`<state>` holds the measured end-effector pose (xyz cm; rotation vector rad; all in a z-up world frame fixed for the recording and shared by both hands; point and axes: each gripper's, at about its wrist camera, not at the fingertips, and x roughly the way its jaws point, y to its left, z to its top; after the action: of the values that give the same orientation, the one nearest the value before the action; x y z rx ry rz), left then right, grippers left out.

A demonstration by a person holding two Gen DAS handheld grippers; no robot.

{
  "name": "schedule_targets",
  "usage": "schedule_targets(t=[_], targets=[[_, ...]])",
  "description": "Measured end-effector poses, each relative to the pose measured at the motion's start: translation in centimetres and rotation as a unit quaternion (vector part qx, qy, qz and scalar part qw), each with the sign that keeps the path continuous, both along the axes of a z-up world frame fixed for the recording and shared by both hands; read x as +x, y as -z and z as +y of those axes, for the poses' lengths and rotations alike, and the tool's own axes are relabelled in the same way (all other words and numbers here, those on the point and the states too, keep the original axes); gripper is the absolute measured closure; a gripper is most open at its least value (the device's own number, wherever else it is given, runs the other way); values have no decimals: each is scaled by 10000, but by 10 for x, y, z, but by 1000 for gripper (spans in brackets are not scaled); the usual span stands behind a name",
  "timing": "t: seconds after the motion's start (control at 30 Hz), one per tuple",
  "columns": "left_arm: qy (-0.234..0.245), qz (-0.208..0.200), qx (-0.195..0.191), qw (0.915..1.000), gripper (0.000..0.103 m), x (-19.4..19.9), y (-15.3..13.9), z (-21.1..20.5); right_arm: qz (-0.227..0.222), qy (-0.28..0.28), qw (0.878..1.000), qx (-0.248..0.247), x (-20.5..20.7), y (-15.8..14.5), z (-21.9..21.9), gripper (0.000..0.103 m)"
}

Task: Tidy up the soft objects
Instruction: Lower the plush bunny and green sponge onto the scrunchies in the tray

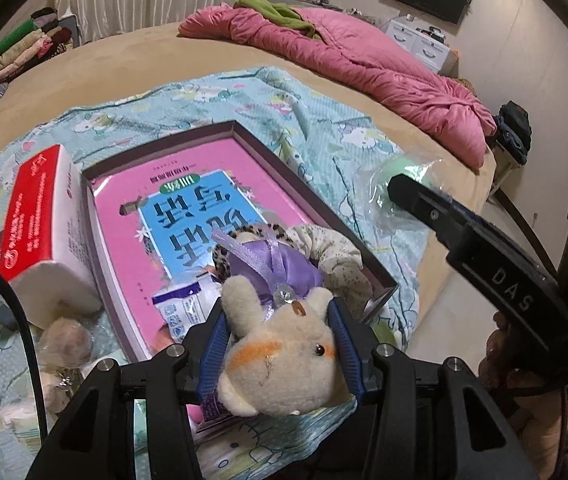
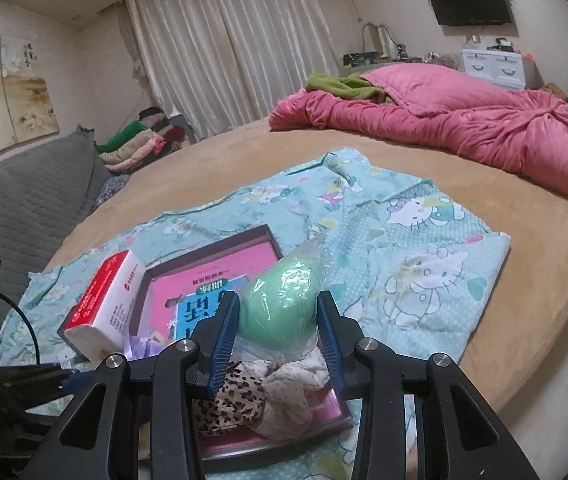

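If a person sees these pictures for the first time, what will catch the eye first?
First, the beige plush toy clamped in the left gripper, above the near end of the shallow box with the pink book. Next, the green sponge in clear wrap gripped by the right gripper, over the same box. Behind, a pink quilt lies crumpled on the bed.

- We held a beige plush toy [image 1: 280,364] clamped between the blue pads of the left gripper [image 1: 282,344].
- We kept it above the near corner of the shallow box [image 1: 380,276].
- A purple sachet [image 1: 272,264] and scrunchies [image 1: 336,256] lay inside the box.
- A tissue pack [image 1: 44,216] lay beside the box.
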<state>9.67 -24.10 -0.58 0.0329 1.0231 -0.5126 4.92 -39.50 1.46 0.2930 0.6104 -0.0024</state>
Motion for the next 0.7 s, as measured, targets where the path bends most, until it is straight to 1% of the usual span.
schedule_targets(t=[0.3, 0.47, 0.7], targets=[[51, 119, 101, 9999, 53, 3, 16, -4, 103, -62, 9999, -30, 4, 6, 2, 63], [45, 207, 79, 9997, 53, 8, 24, -2, 163, -91, 9998, -56, 5, 9, 4, 63], [71, 184, 114, 9997, 53, 12, 31, -1, 289, -172, 9994, -100, 9, 15, 10, 63]])
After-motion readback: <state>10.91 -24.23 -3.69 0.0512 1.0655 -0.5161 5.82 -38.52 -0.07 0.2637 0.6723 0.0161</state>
